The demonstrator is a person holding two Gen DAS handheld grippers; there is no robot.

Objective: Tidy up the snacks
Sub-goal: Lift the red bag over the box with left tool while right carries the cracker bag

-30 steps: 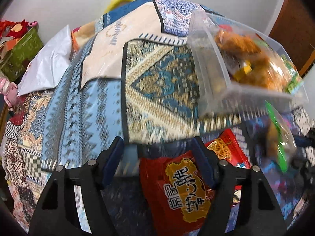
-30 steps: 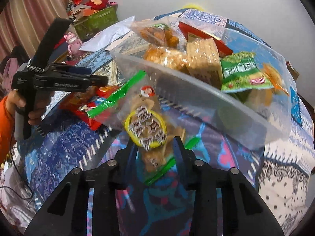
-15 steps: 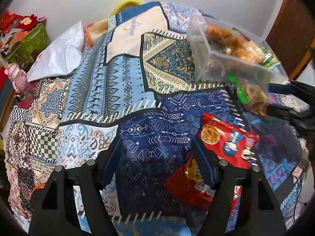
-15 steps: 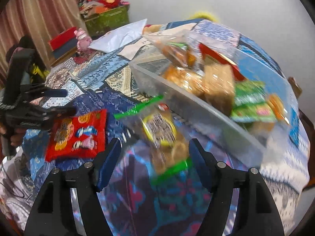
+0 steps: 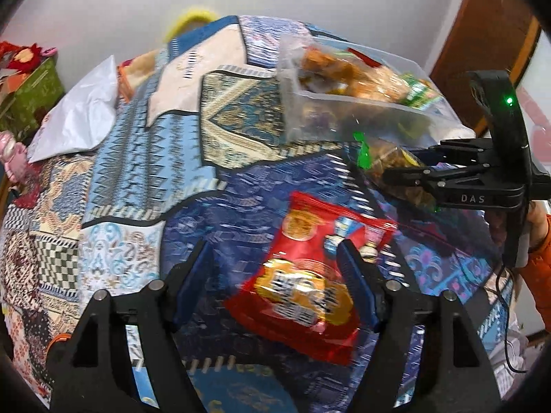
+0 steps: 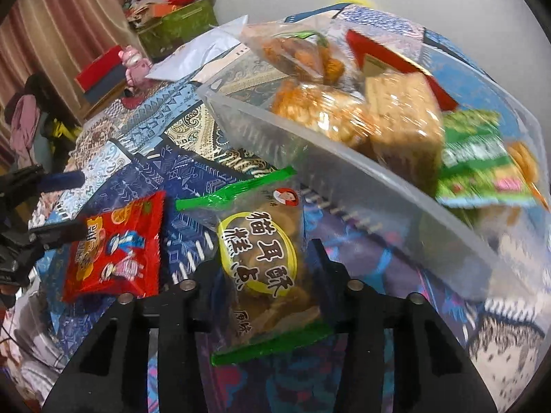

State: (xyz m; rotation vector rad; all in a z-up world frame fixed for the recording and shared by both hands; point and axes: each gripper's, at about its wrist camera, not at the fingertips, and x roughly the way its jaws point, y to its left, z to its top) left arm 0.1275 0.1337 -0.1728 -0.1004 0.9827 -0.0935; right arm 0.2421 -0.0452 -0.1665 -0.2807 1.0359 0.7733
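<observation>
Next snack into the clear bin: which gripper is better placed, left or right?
Right. The right gripper is closed on the green-edged clear packet, beside the clear bin. The left gripper is open, above the red packet lying on the cloth.

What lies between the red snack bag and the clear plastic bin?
In the right wrist view, the clear snack bag with green edges lies between the red snack bag and the clear plastic bin, gripped by the right claw.

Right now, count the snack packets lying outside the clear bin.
2. The red packet lies on the patterned cloth; the green-edged clear packet sits between the right hand-held gripper fingers. Others may be hidden.
</observation>
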